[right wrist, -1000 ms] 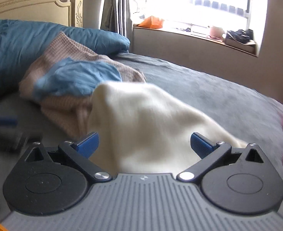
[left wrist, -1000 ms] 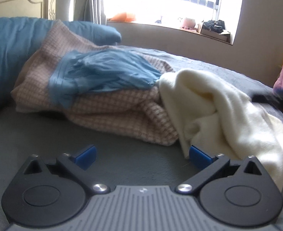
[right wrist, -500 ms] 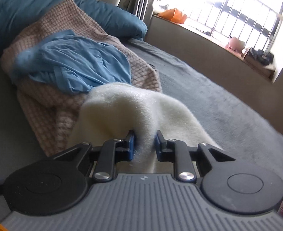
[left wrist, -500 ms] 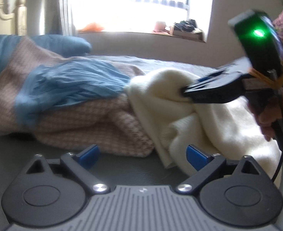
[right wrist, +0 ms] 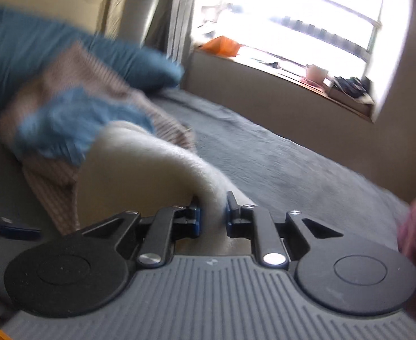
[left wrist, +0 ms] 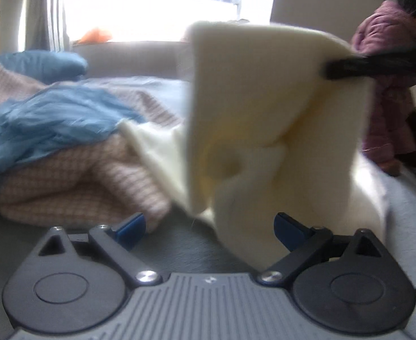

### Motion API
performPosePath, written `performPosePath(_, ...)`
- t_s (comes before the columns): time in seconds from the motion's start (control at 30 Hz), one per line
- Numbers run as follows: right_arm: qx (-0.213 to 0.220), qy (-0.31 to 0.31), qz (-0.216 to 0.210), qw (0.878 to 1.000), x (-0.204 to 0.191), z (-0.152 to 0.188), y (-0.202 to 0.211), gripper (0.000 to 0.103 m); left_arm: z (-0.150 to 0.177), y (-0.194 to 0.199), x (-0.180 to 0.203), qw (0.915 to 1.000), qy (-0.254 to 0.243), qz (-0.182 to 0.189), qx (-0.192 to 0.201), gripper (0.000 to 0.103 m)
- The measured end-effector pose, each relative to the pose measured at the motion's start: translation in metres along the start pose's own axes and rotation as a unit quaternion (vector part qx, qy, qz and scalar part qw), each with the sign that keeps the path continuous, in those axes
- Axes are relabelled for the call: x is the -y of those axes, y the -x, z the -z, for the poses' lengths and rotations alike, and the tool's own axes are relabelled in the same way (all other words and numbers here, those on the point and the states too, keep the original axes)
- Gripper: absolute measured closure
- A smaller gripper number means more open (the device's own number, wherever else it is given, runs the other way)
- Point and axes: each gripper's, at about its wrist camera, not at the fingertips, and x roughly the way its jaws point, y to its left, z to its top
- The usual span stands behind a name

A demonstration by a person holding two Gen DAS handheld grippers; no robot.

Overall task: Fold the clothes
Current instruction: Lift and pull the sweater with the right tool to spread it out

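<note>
Cream garment (left wrist: 267, 130) is hanging lifted over the near part of the grey bed (right wrist: 293, 164), its far-left edge trailing onto the pink checked cloth (left wrist: 74, 181). Right tongs (right wrist: 212, 215) are pinching a bunched fold of it, nearly closed on the fabric. Left tongs (left wrist: 209, 226) are gaping wide, holding nothing, with the garment's lower edge dangling just ahead of them. Blue shirt (left wrist: 55, 119) is lying on the checked cloth, far left. Step looks like pulling one piece free of the pile. Next likely calls for the left tongs catching a second edge or corner so the piece spreads flat.
</note>
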Motion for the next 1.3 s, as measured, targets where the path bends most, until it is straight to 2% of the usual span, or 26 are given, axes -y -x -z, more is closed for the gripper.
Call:
performPosePath(0.13, 0.032, -0.063, 0.026, 0.997, 0.046, 0.022, 0.091, 0.09, 0.0, 0.02, 0.011, 0.999, -0.01, 0.038, 0.02, 0.005)
performPosePath(0.23, 0.057, -0.138, 0.036, 0.988, 0.07, 0.05, 0.165, 0.09, 0.001, 0.034, 0.021, 0.9978, -0.019, 0.061, 0.021, 0.005)
performPosePath(0.33, 0.043, -0.196, 0.056, 0.978, 0.082, 0.096, 0.218, 0.09, 0.003, 0.046, 0.036, 0.9964, -0.043, 0.07, 0.021, 0.005)
performPosePath(0.43, -0.005, -0.275, 0.084, 0.958, 0.091, 0.163, 0.247, 0.089, 0.008, 0.048, 0.052, 0.995, -0.067, 0.074, 0.011, 0.004)
performPosePath(0.5, -0.087, -0.301, 0.092, 0.945, 0.094, 0.214, 0.25, 0.087, 0.012, 0.049, 0.062, 0.9936, -0.082, 0.077, 0.003, 0.004)
performPosePath(0.57, -0.164, -0.317, 0.11, 0.928, 0.094, 0.253, 0.252, 0.084, 0.016, 0.05, 0.068, 0.993, -0.086, 0.08, -0.008, 0.004)
performPosePath(0.63, -0.231, -0.327, 0.113, 0.909, 0.098, 0.28, 0.26, 0.084, 0.02, 0.052, 0.073, 0.9924, -0.09, 0.082, -0.02, 0.004)
performPosePath(0.67, -0.254, -0.332, 0.111, 0.902, 0.101, 0.288, 0.268, 0.084, 0.022, 0.053, 0.075, 0.992, -0.091, 0.084, -0.025, 0.004)
performPosePath(0.7, -0.264, -0.333, 0.106, 0.899, 0.105, 0.291, 0.278, 0.081, 0.024, 0.054, 0.078, 0.9915, -0.093, 0.085, -0.031, 0.004)
performPosePath(0.77, -0.255, -0.304, 0.107, 0.912, 0.11, 0.278, 0.296, 0.076, 0.028, 0.055, 0.083, 0.9905, -0.097, 0.088, -0.043, 0.004)
performPosePath(0.83, -0.211, -0.273, 0.115, 0.931, 0.118, 0.256, 0.311, 0.068, 0.032, 0.057, 0.088, 0.9894, -0.1, 0.09, -0.054, 0.004)
performPosePath(0.9, -0.152, -0.248, 0.105, 0.951, 0.124, 0.229, 0.309, 0.052, 0.036, 0.059, 0.093, 0.9885, -0.103, 0.089, -0.065, 0.004)
performPosePath(1.0, -0.089, -0.184, 0.047, 0.978, 0.114, 0.176, 0.265, 0.042, 0.041, 0.067, 0.1, 0.9874, -0.113, 0.083, -0.074, 0.004)
performPosePath(1.03, -0.083, -0.152, 0.02, 0.985, 0.103, 0.158, 0.241, 0.039, 0.041, 0.073, 0.102, 0.9874, -0.115, 0.081, -0.073, 0.004)
performPosePath(1.07, -0.082, -0.117, -0.002, 0.99, 0.091, 0.14, 0.214, 0.031, 0.041, 0.08, 0.104, 0.9874, -0.117, 0.08, -0.07, 0.004)
performPosePath(1.1, -0.085, -0.077, -0.013, 0.993, 0.078, 0.128, 0.187, 0.025, 0.041, 0.086, 0.104, 0.9876, -0.117, 0.08, -0.068, 0.004)
performPosePath(1.2, -0.117, 0.029, -0.003, 0.993, 0.045, 0.113, 0.101, 0.024, 0.041, 0.1, 0.102, 0.9879, -0.119, 0.077, -0.062, 0.004)
performPosePath(1.27, -0.154, 0.075, 0.038, 0.984, 0.034, 0.116, 0.049, 0.026, 0.041, 0.108, 0.101, 0.9881, -0.122, 0.074, -0.058, 0.004)
performPosePath(1.3, -0.177, 0.091, 0.063, 0.978, 0.033, 0.119, 0.024, 0.033, 0.042, 0.11, 0.098, 0.9881, -0.123, 0.071, -0.057, 0.004)
